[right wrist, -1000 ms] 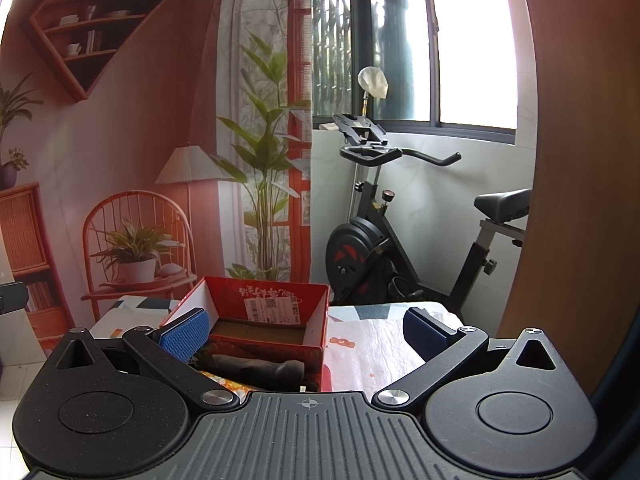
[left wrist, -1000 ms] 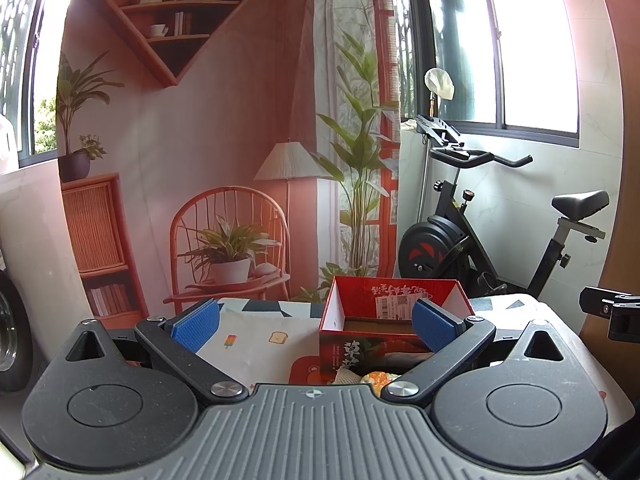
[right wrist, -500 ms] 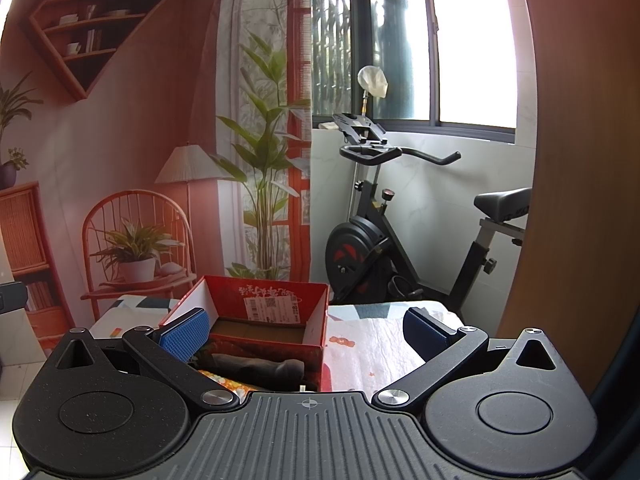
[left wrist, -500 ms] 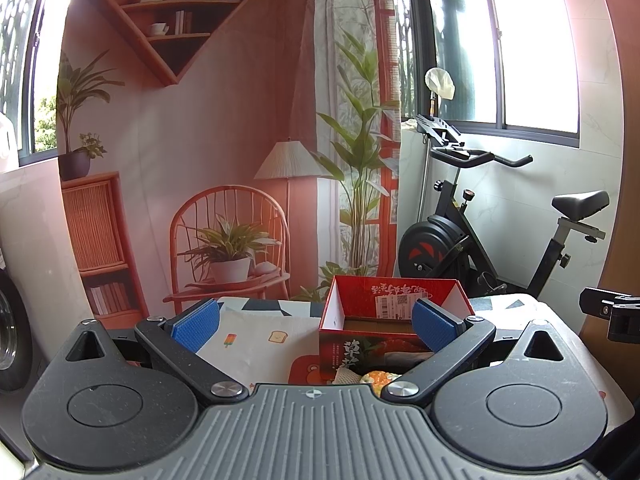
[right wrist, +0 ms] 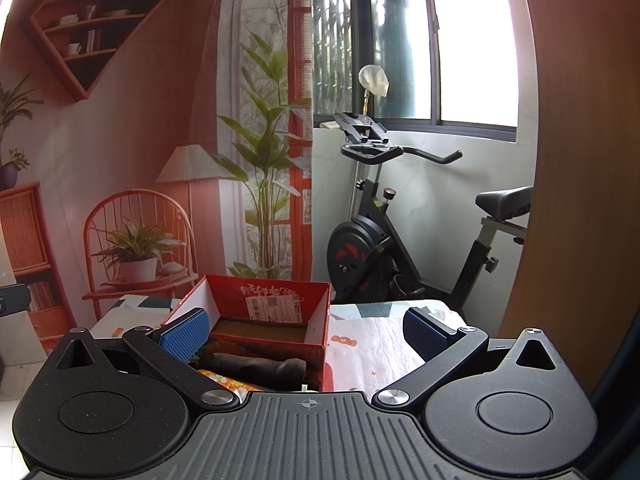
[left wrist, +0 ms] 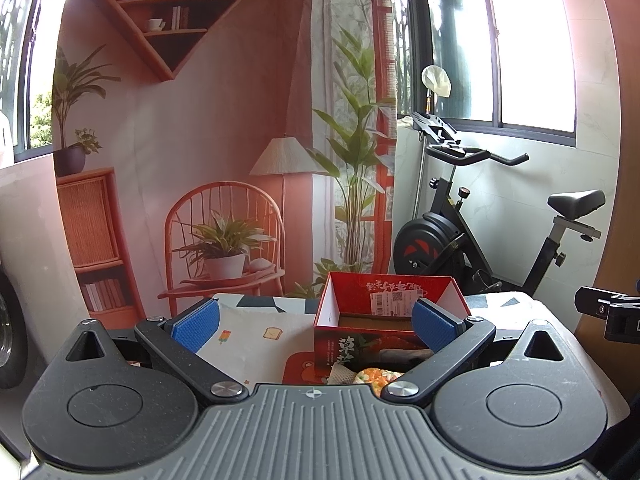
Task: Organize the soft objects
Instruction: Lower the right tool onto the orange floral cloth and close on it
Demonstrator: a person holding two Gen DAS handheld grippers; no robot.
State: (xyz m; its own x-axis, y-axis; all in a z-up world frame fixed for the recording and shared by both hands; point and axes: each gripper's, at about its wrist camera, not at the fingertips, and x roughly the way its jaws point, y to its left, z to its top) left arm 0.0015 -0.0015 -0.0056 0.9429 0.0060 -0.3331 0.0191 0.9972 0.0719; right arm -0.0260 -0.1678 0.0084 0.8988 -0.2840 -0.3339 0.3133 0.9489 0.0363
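An open red cardboard box [left wrist: 384, 320] with a white inner wall and a shipping label is sitting on the bench [left wrist: 248, 336], which is wearing a pale cloth printed with small cartoon motifs; the box is lying just right of centre in the lower half of the left wrist frame and left of centre in the right wrist frame, probably because it is serving as the container for the sorting. The soft things are lying in front of its near wall, low in both frames: a dark rolled fabric piece [right wrist: 256, 368] is resting against the box front, and an orange-and-white patterned soft item [left wrist: 376, 376] is peeking out just above the gripper body. The left gripper [left wrist: 316, 322] is hovering with its blue-padded fingers [left wrist: 196, 322] spread wide and holding nothing, and the right gripper [right wrist: 304, 332] is likewise gaping and empty, its left pad [right wrist: 184, 336] sitting over the near left corner of the box. Both seem to be aiming at the pile from the near side, likely readying a pick, since the box interior is looking bare apart from its brown floor
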